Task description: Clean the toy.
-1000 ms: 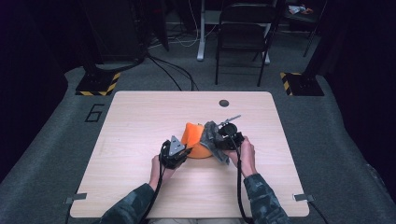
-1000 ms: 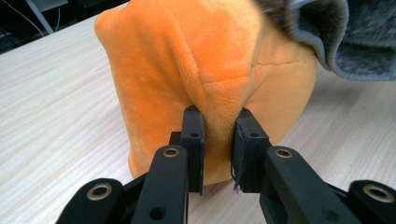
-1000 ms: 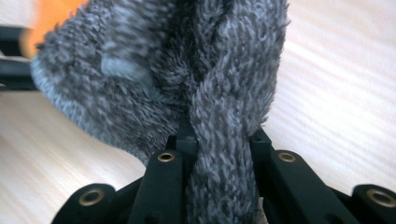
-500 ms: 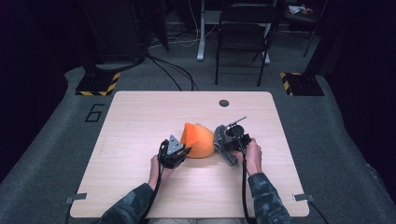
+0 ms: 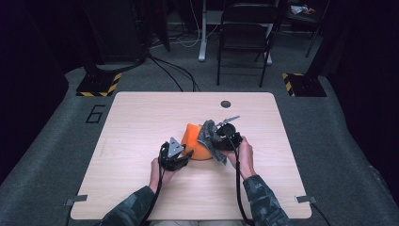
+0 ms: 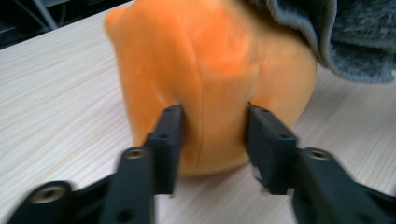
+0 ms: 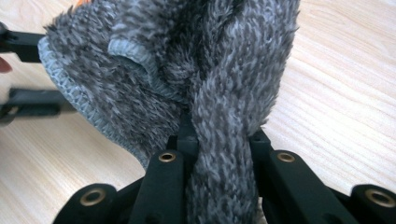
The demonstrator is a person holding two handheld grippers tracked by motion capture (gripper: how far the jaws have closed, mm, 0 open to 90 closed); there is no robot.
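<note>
A soft orange mound (image 5: 194, 141) sits on the wooden table (image 5: 141, 122), a little right of the middle. My left gripper (image 5: 187, 153) lies at its near left side. In the left gripper view its jaws (image 6: 212, 122) have just been opening and stand apart on either side of a ridge of the orange mound (image 6: 210, 65), not squeezing it. My right gripper (image 5: 215, 139) is shut on a fuzzy grey cloth (image 5: 207, 136) that rests against the mound's right side. The right gripper view shows the grey cloth (image 7: 163, 60) bunched between the jaws (image 7: 217, 140). The grey cloth (image 6: 355, 42) also hangs at the upper right of the left gripper view.
A dark round hole (image 5: 226, 103) marks the table near its far edge. Behind the table stand a folding chair (image 5: 247, 28) and two bases with hazard stripes (image 5: 99, 84). A "6" (image 5: 95, 114) is marked on the floor at the left.
The right gripper has brought the grey cloth back left against the orange mound. The left gripper's jaws have spread apart; that hand has stayed where it was.
</note>
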